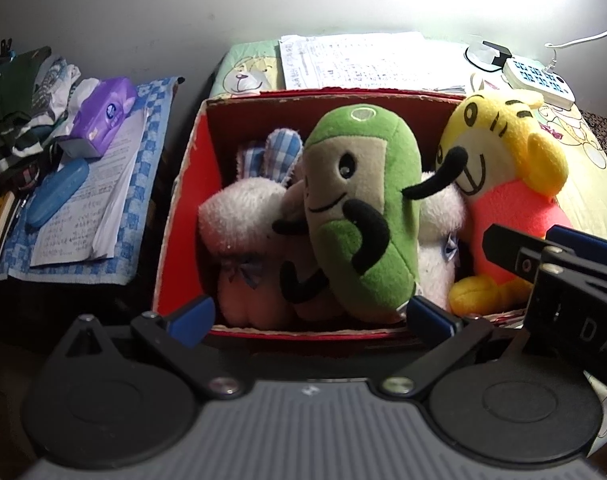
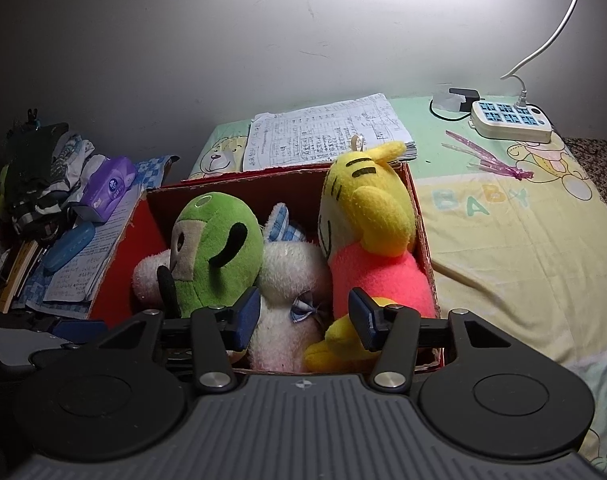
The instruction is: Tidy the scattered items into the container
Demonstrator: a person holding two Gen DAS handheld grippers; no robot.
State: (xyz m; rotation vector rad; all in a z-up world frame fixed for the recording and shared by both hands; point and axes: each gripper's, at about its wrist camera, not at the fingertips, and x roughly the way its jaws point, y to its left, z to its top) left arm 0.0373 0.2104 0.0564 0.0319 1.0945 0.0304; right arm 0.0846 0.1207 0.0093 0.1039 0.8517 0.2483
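The red box (image 1: 187,200) sits on a pale bed sheet (image 2: 503,248) and holds the toys: a green plush (image 1: 363,216) leaning in the middle, a yellow and pink plush (image 1: 507,168) upright against the right wall, and white plush animals (image 1: 239,216) beneath them. The left gripper (image 1: 309,312) hovers at the near rim, fingers spread wide and empty. The right gripper (image 2: 303,318) hangs over the near right corner, its fingers also apart, gripping nothing.

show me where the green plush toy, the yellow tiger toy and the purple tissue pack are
green plush toy (image 1: 367,216): left wrist view, on its green and grey front.
yellow tiger toy (image 2: 367,208): right wrist view, on the side of its yellow head.
purple tissue pack (image 1: 103,114): left wrist view, on its printed top face.
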